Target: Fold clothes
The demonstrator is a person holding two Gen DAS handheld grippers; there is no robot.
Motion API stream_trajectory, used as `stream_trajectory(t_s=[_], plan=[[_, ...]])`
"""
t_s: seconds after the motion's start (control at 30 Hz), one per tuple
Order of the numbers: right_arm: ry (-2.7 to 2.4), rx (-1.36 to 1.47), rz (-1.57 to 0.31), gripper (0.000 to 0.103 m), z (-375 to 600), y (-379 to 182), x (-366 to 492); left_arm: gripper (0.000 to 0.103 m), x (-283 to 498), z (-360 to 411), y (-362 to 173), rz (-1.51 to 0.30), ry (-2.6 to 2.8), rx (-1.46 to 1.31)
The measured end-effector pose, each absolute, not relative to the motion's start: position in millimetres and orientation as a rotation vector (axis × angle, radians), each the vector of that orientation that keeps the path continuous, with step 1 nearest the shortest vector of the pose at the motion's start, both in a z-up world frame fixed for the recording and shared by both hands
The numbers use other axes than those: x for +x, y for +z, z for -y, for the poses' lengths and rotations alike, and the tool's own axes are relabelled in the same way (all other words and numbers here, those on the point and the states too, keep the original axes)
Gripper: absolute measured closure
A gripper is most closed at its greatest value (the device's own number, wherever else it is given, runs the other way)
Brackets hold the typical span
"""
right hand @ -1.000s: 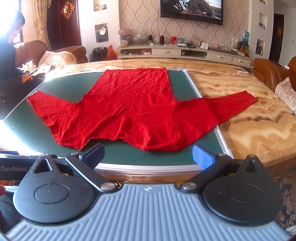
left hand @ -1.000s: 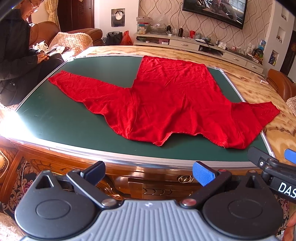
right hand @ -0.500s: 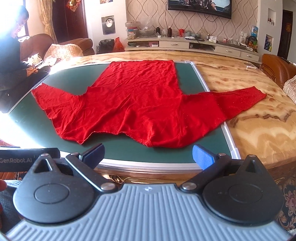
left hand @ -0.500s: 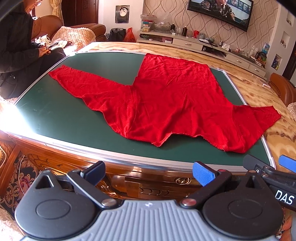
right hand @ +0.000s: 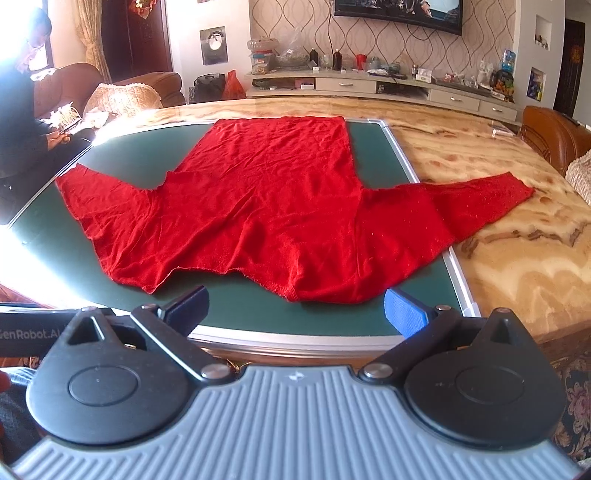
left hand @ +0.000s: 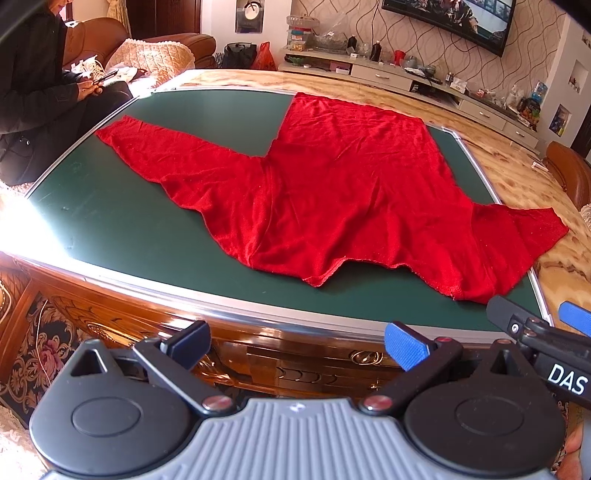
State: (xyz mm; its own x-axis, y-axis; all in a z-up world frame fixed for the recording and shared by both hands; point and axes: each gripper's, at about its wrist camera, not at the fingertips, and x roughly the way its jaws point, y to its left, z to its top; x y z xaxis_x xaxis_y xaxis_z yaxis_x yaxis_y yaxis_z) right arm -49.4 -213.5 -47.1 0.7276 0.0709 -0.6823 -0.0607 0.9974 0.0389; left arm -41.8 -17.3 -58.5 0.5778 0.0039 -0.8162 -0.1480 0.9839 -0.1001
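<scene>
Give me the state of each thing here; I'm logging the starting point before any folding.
red garment: spread flat, unfolded, ungripped
its right sleeve: lying past the green mat onto the marble tabletop
left tool: open, empty
right tool: open, empty
TV: switched on
</scene>
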Motion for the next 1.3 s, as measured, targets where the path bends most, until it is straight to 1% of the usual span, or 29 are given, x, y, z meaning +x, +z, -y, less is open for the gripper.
stream_trajectory(t_s=[0.63, 1.3], plan=[[0.053, 0.026, -0.792, 0.000, 214.3, -59.7, -21.3, 0.000, -19.6, 27.0, -70.6, -1.015, 0.126, -0.116], [0.033, 0.007, -0.810, 0.000, 211.5, -72.2, -0.1, 0.000, -5.4, 25.7, -77.9, -1.052, 0.120, -0.150]])
